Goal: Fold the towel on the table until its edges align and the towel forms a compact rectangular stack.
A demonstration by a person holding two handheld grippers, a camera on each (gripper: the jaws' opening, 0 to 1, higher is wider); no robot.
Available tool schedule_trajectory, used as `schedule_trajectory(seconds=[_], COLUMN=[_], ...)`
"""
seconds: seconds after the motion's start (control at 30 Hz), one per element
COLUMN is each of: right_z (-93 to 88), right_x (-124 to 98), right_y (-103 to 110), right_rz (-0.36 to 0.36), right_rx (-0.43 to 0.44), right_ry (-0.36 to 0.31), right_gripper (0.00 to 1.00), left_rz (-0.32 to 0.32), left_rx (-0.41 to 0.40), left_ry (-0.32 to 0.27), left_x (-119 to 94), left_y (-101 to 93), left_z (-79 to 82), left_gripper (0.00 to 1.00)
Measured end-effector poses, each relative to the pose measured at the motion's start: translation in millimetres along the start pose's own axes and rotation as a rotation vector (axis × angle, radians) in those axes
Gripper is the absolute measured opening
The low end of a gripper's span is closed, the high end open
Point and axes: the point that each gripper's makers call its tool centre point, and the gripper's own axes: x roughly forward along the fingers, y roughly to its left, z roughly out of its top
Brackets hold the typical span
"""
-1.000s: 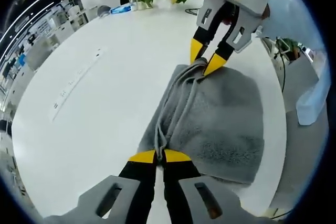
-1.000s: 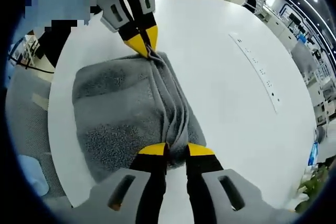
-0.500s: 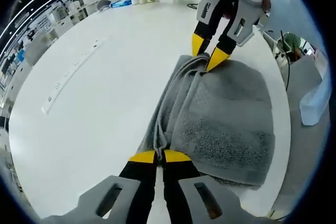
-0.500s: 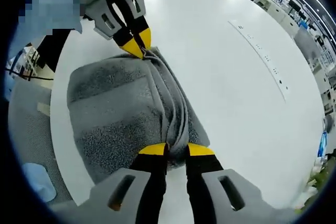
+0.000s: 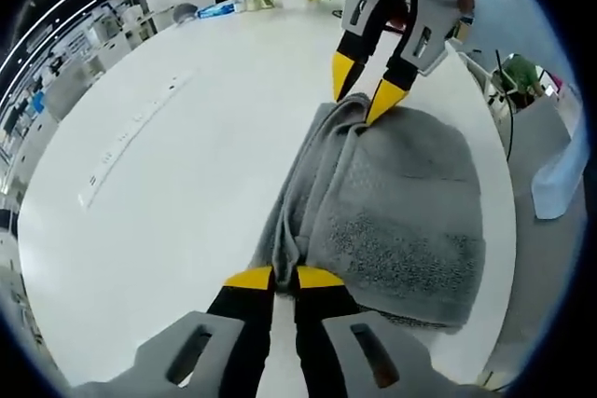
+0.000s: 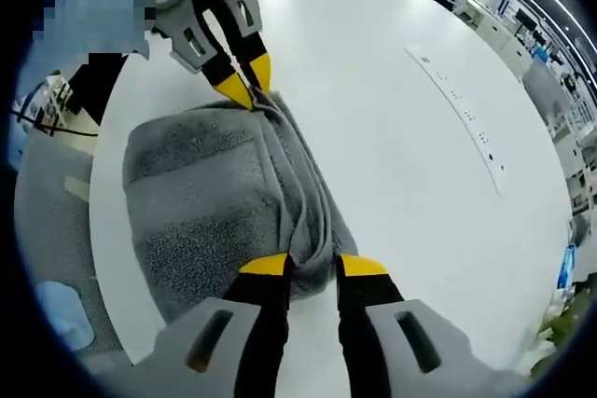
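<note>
The left gripper (image 5: 284, 277) is standing with its jaws parted, the bunched corner of the grey towel (image 5: 401, 202) lying loosely between the yellow tips rather than being pinched. The towel is lying folded on the white table (image 5: 168, 193), close to the table's edge, and a rumpled ridge of layered edges is running along one long side from this gripper to the other. At the far end of that ridge the right gripper (image 6: 313, 266) is also standing with its jaws apart, straddling the towel's other corner. The fold looks nearly done, and the step in hand is probably letting go. To do it well, both grippers should be lifting straight up and away with the jaws wide, so no tip is dragging a layer, and the ridge then wants pressing flat so the edges align.
</note>
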Motion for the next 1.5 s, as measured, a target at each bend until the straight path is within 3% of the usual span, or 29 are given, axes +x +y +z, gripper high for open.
schedule_trajectory(seconds=[0.13,0.7,0.97,1.1,1.5], right_z=[1.2,1.8,3.3,8.0,-2.9], right_x=[-4.9,-24.1,-34.7,-36.9,-21.7], right_y=[-1.3,-22.9,-17.4,-3.5,14.6], right_rz=[-0.009,-0.103,-0.104,-0.056,-0.011], right_rx=[0.012,0.007,0.01,0.04,0.059], right_ry=[-0.014,-0.052,-0.069,-0.087,-0.058], right_gripper=[0.17,0.14,0.13,0.04,0.03], left_rz=[0.017,0.052,0.05,0.05,0.028], left_rx=[-0.011,-0.017,-0.038,-0.036,-0.055], left_ry=[-0.021,-0.058,-0.084,-0.091,-0.103], left_x=[-5.4,-27.6,-34.4,-37.8,-33.8], left_y=[3.3,5.4,2.3,-2.5,-18.2], left_z=[2.7,11.3,12.9,16.1,14.0], left_gripper=[0.13,0.14,0.15,0.15,0.16])
